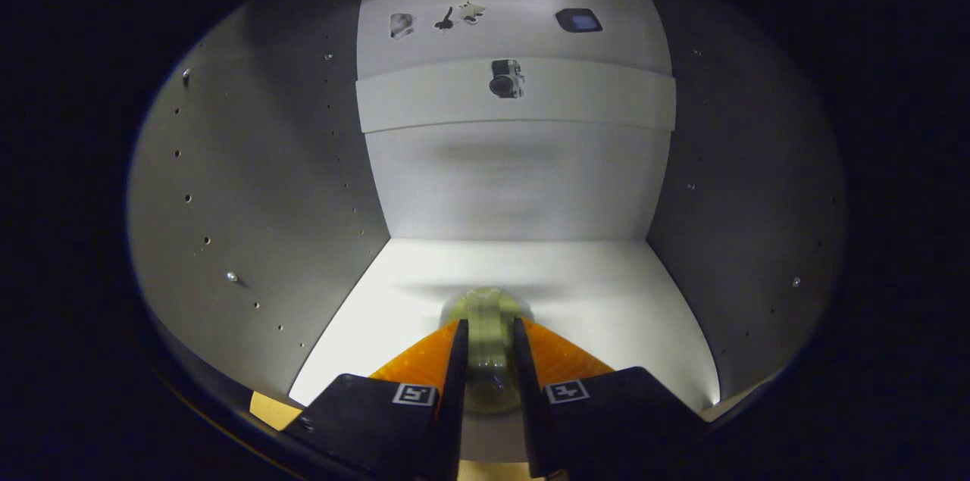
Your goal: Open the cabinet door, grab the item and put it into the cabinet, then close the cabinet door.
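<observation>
Where the gripper (489, 337) clamps, a seemingly glassy item (489, 314).

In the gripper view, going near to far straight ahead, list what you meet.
Gripper fingers shut on pale round item → white cabinet floor → back wall → shelf edge.

A white back wall (515, 185) rises ahead, with a paler band (591, 104) running across it higher up. Grey side panels stand to either side, the left panel (258, 223) and the right panel (750, 223) both dotted with small holes and a few screws. The white floor (606, 299) below is brightly lit, glaring near the front, while the panels' outer parts fall into shadow.
</observation>
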Tool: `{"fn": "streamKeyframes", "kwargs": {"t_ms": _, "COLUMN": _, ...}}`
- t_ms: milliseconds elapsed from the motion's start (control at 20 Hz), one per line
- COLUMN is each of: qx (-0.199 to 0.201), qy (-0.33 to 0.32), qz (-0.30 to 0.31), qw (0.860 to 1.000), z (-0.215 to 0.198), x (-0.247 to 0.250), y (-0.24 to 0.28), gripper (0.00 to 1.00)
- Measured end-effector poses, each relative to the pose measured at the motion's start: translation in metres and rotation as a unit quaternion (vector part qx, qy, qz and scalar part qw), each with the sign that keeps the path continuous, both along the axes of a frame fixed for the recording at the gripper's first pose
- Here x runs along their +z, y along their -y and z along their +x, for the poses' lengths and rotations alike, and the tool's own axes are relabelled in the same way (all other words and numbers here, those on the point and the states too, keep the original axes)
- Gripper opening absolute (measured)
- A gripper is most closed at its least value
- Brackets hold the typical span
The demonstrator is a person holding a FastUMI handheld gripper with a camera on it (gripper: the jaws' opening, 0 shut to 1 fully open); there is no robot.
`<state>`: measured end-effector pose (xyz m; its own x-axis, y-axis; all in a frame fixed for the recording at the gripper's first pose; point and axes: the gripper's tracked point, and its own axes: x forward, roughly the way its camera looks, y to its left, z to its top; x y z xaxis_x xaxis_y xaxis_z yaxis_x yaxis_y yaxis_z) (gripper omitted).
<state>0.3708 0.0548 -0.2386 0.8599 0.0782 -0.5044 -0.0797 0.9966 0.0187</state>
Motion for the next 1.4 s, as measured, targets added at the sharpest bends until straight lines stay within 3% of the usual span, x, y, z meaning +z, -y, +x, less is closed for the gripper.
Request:
{"fn": "streamKeyframes", "kwargs": {"t_ms": 200, "qx": 0.002, "qy": 0.045, "qz": 0.002, "qw": 0.999, "z": -0.001, "x": 0.025, "y": -0.003, "gripper": 0.74}}
{"fn": "streamKeyframes", "kwargs": {"t_ms": 450, "qx": 0.042, "qy": 0.133, "qz": 0.004, "qw": 0.99, "z": -0.049, "x": 0.089, "y": -0.025, "gripper": 0.84}}
{"fn": "streamKeyframes", "kwargs": {"t_ms": 500, "qx": 0.046, "qy": 0.153, "qz": -0.001, "qw": 0.987, "z": -0.064, "x": 0.104, "y": -0.027, "gripper": 0.95}}
{"fn": "streamKeyframes", "kwargs": {"t_ms": 550, "qx": 0.048, "qy": 0.174, "qz": -0.008, "qw": 0.984, "z": -0.081, "x": 0.12, "y": -0.029, "gripper": 1.0}}
{"fn": "streamKeyframes", "kwargs": {"t_ms": 950, "qx": 0.05, "qy": 0.281, "qz": -0.015, "qw": 0.958, "z": -0.261, "x": 0.201, "y": -0.031, "gripper": 0.97}}
{"fn": "streamKeyframes", "kwargs": {"t_ms": 1100, "qx": 0.038, "qy": 0.304, "qz": -0.023, "qw": 0.952, "z": -0.326, "x": 0.209, "y": -0.019, "gripper": 0.97}}
{"fn": "streamKeyframes", "kwargs": {"t_ms": 1400, "qx": 0.09, "qy": 0.317, "qz": 0.029, "qw": 0.944, "z": -0.446, "x": 0.229, "y": 0.007, "gripper": 0.98}}
